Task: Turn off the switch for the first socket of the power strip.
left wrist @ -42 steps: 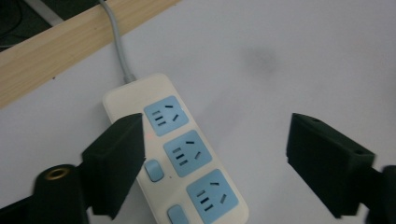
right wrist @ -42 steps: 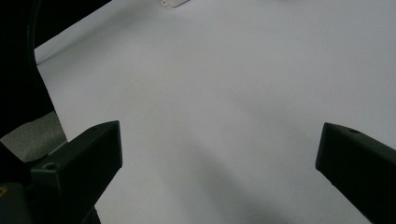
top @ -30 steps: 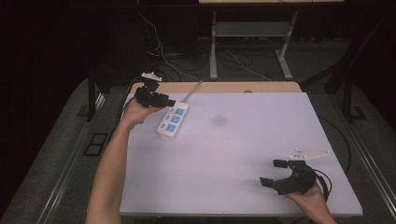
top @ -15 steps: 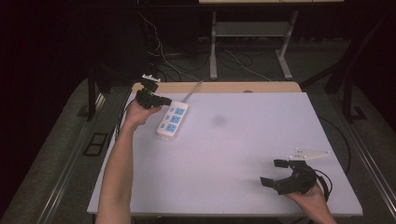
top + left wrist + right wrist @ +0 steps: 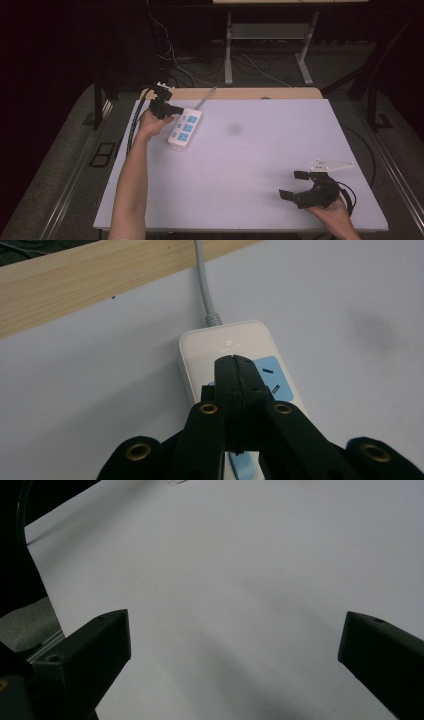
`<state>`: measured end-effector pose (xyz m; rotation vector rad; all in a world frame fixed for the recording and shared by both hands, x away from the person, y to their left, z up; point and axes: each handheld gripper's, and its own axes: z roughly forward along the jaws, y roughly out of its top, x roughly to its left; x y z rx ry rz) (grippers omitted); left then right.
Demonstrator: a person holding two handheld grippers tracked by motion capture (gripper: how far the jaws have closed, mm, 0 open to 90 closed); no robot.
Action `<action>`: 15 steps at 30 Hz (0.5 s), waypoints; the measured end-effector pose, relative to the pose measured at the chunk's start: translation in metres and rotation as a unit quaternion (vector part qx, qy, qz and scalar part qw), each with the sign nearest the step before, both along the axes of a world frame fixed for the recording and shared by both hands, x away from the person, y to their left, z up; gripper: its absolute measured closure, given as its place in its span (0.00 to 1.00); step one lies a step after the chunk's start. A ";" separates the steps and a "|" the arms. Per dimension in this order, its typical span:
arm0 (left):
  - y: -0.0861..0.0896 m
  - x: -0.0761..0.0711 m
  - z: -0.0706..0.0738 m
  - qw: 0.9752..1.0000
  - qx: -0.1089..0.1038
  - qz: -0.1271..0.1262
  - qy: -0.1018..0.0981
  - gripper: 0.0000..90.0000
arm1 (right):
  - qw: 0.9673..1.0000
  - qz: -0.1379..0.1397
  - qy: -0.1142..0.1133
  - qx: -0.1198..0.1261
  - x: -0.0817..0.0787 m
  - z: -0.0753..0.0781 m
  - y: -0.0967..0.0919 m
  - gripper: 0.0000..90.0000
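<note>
A white power strip (image 5: 185,129) with blue socket faces lies flat on the pale worktop (image 5: 250,165), near the far left corner and slanting away from the left edge. Its grey cable (image 5: 205,98) leaves the far end and runs over the bare wooden strip (image 5: 240,93) along the far edge of the worktop.

The left gripper (image 5: 176,110) sits over the far end of the power strip, held by a hand whose forearm reaches up along the left side of the worktop. In the left gripper view its two black jaws are pressed tightly together with nothing between them, having just finished closing, and their joined tip (image 5: 234,365) rests over the white top of the strip (image 5: 227,347), beside the first blue socket (image 5: 274,377).

The right gripper (image 5: 292,185) rests well apart, near the near right corner of the worktop. Its jaws stand wide open over bare surface, holding nothing. A faint dark smudge (image 5: 234,129) marks the worktop near its middle.
</note>
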<state>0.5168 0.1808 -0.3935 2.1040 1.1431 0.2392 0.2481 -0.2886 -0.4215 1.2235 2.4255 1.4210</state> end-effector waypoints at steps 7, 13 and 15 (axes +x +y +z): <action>-0.005 0.003 -0.007 1.000 -0.001 0.008 0.003 0.99 | 1.000 0.000 0.001 -0.001 0.000 0.000 0.000 0.00; -0.008 0.005 -0.015 1.000 0.007 0.016 0.011 0.99 | 1.000 0.000 0.001 -0.002 -0.001 0.000 0.000 0.00; -0.009 0.006 -0.017 1.000 0.010 0.019 0.014 0.99 | 1.000 0.001 0.000 -0.002 -0.001 0.000 -0.001 0.00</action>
